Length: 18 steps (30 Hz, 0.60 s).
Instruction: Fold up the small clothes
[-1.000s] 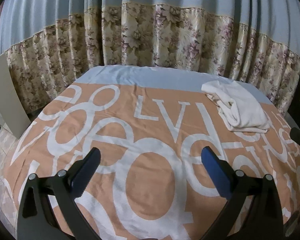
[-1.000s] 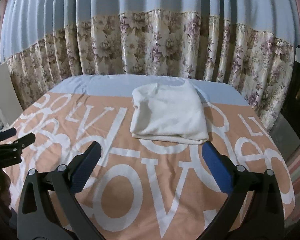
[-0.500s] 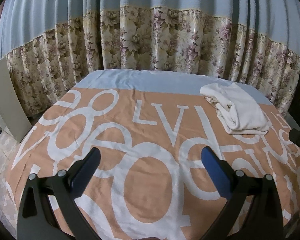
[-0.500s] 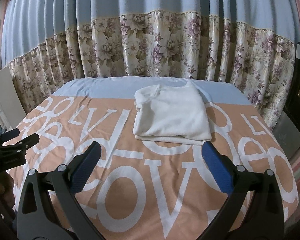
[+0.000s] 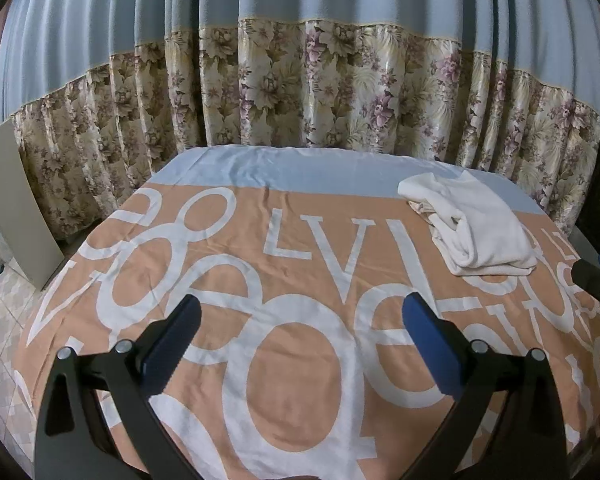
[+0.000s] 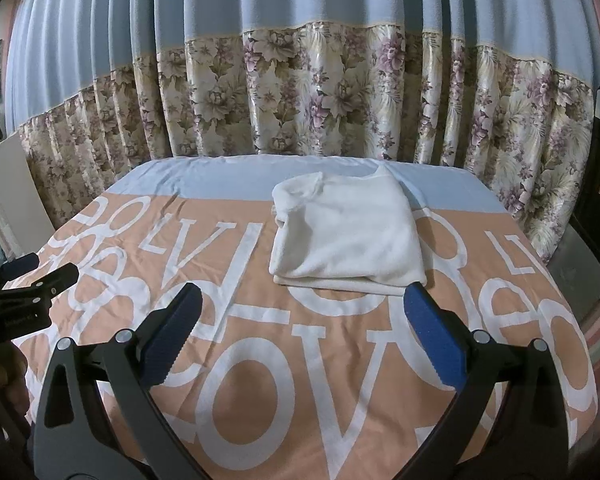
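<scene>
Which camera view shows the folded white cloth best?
The right wrist view: the cloth lies near the centre, just ahead of the open right hand-held gripper, with its top face and stacked front edge plain. The left wrist view shows it off to the right, smaller and from its side.

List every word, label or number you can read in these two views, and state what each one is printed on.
"LVI": large white letters on the orange bedspread, left wrist view.
"OLV": white letters on the same bedspread, right wrist view, near its far left part.
"OV": big white letters near the right tongs.
Other white letters run off the edges or overlap; no whole word reads.
White folded garment: no text visible.
Left tongs: no label visible.
</scene>
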Available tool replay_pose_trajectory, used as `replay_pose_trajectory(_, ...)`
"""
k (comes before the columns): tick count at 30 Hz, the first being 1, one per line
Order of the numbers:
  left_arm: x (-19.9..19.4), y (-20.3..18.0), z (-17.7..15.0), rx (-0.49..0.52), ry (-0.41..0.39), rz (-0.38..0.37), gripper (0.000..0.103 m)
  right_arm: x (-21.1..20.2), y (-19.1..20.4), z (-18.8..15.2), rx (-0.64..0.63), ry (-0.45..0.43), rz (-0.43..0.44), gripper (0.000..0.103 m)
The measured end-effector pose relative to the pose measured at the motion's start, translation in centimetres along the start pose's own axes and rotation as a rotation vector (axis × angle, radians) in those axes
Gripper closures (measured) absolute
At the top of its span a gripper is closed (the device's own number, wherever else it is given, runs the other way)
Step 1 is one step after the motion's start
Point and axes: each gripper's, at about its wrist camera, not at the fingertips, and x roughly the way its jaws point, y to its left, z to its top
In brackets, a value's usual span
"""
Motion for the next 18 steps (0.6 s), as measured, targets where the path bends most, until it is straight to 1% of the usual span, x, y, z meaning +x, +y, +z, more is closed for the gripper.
replay_pose_trajectory(18,-0.06,0.18,-0.08,-0.007,-0.003,0.007,0.002,0.0,0.16,0.06,0.001,0.002,-0.001,0.003)
